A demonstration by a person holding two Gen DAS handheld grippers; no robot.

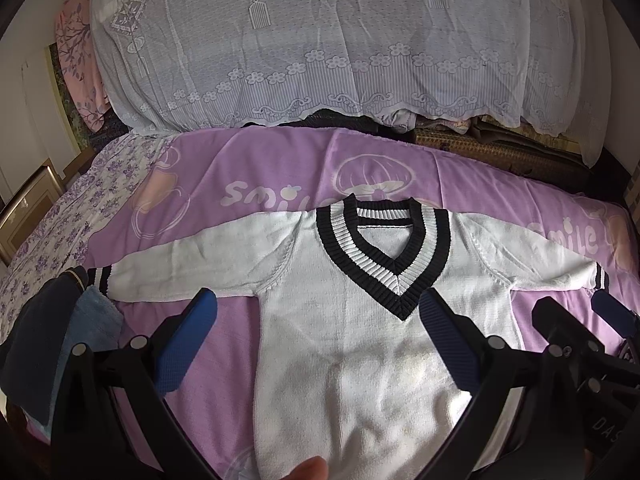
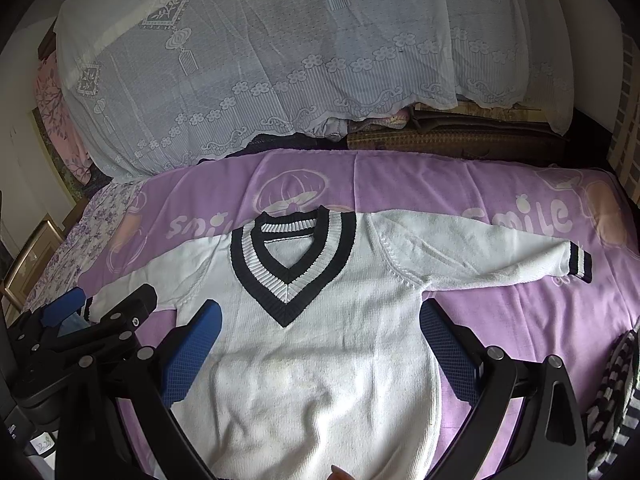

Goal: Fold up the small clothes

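Note:
A small white knit sweater point(image 1: 352, 344) with a black-and-white striped V-neck lies flat and face up on a purple blanket point(image 1: 256, 184), both sleeves spread out sideways. My left gripper point(image 1: 316, 312) hovers open over its chest, blue pads wide apart, nothing between them. In the right wrist view the same sweater point(image 2: 320, 368) fills the middle, and my right gripper point(image 2: 320, 320) is also open above it and holds nothing. The left gripper point(image 2: 68, 308) shows at the left edge there, near the sleeve cuff. A fingertip point(image 1: 308, 470) shows at the bottom edge.
Folded dark and light blue cloths point(image 1: 60, 344) lie at the left by the cuff. A striped black-and-white garment point(image 2: 616, 400) sits at the far right. Behind the blanket rises a pile covered in white lace point(image 1: 320, 40). A floral sheet point(image 1: 64, 216) lies to the left.

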